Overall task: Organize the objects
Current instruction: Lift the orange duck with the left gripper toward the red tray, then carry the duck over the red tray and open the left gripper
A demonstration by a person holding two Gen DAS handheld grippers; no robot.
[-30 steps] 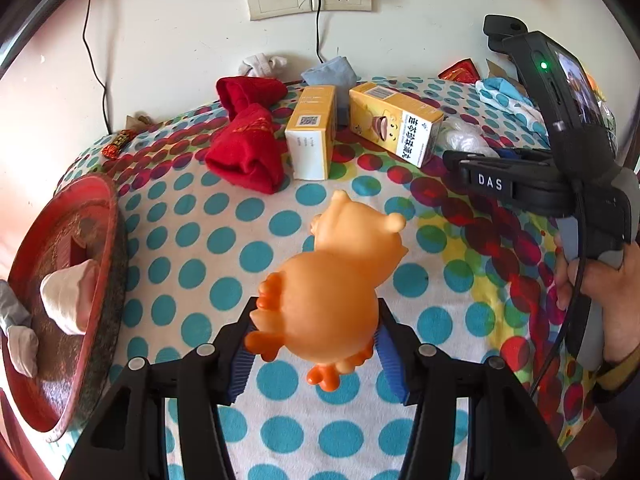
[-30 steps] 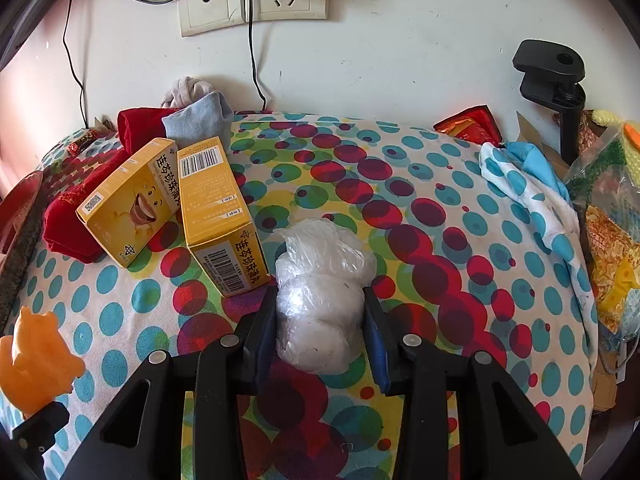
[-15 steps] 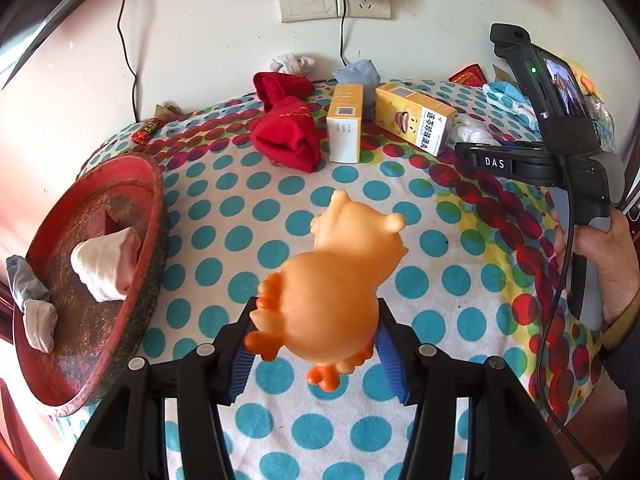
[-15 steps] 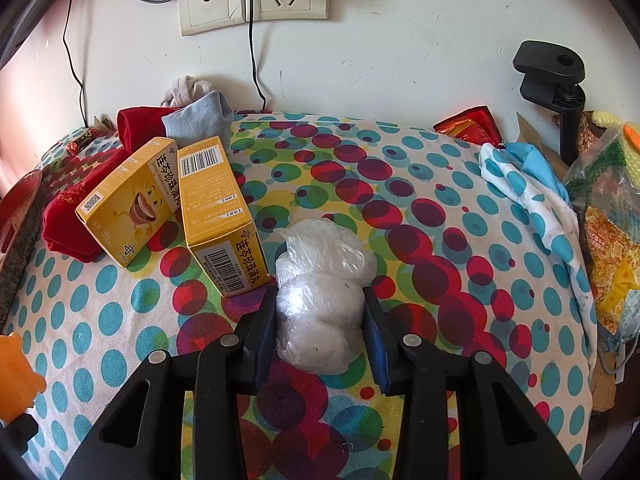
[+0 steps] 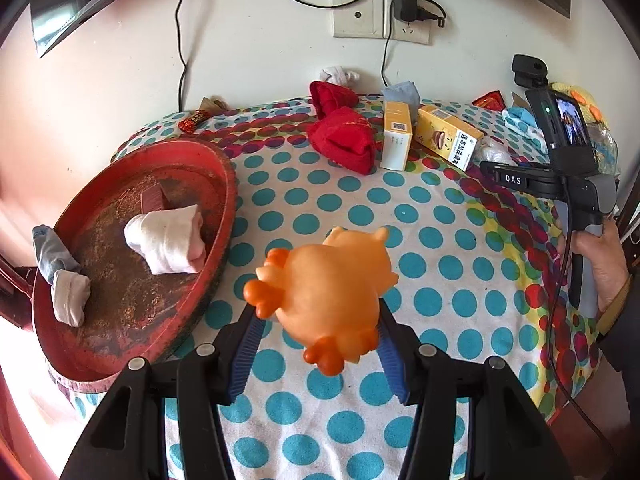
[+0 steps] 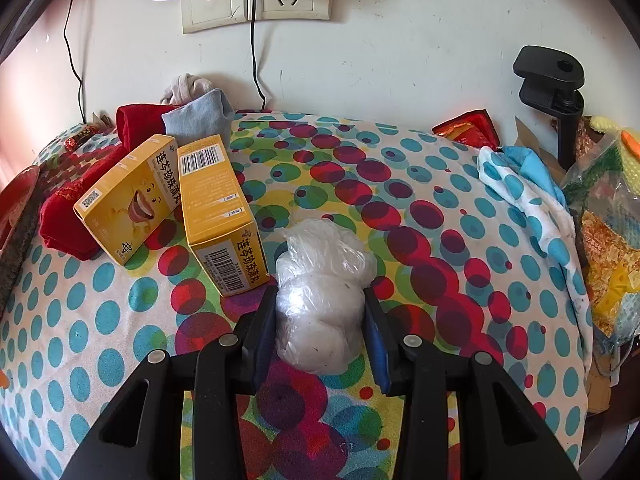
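On red tray [image 5: 224, 184], white sock roll [image 5: 166, 240], grey sock [image 5: 52, 250]

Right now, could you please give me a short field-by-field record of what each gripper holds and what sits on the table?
left gripper: jaws shut on orange toy, held above the cloth beside the tray
right gripper: jaws around the plastic-wrapped bundle, which rests on the cloth
red tray: holds a white rolled sock, a grey-and-white sock and a small brown block
yellow boxes: two, side by side, left of the bundle
red cloth: behind the boxes, near the wall
surface: polka-dot tablecloth
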